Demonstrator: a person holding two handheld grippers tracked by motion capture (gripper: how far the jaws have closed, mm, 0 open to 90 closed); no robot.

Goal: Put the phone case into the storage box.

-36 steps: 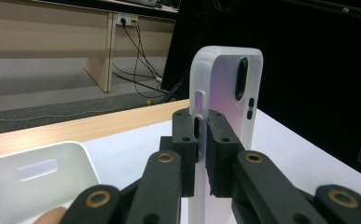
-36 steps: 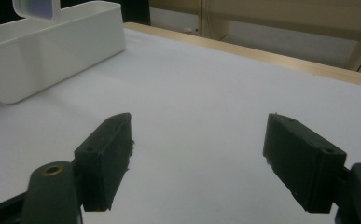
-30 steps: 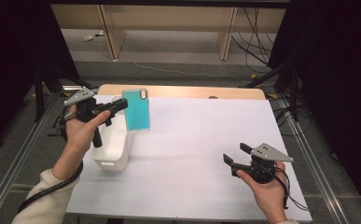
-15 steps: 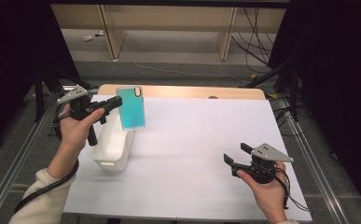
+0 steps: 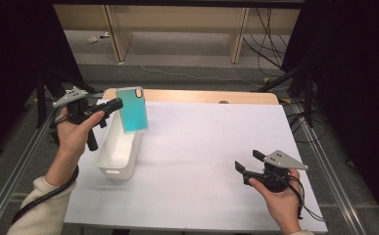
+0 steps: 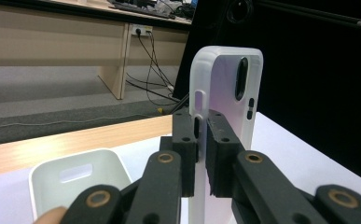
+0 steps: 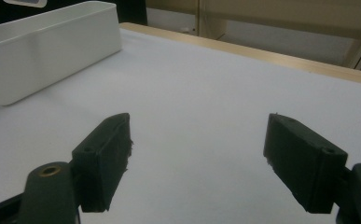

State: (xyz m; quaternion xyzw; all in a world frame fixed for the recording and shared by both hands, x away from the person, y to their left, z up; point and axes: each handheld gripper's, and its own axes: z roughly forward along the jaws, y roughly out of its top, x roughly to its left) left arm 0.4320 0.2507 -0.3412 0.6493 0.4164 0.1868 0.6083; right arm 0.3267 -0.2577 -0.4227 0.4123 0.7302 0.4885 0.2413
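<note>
My left gripper (image 5: 114, 105) is shut on the edge of a phone case (image 5: 132, 109), teal on one face with a clear frosted rim. It holds the case upright in the air above the far end of a white plastic bin (image 5: 119, 149). In the left gripper view the two pads (image 6: 186, 140) pinch the case's side wall (image 6: 225, 93), with the bin (image 6: 75, 175) below at the left. My right gripper (image 5: 247, 164) rests low over the white table sheet at the near right, its jaws wide open with nothing between them (image 7: 199, 158).
The white sheet (image 5: 211, 137) covers a wooden table (image 5: 201, 96) whose far edge shows bare wood. Metal rails (image 5: 334, 186) run along both sides. Beyond the table stand desk legs and loose cables on the floor (image 5: 187, 73). The bin's long wall (image 7: 43, 51) lies far left of the right gripper.
The left hand has drifted slightly left and back with the phone case, which now hangs over the bin's far end. The right hand has stayed still.
</note>
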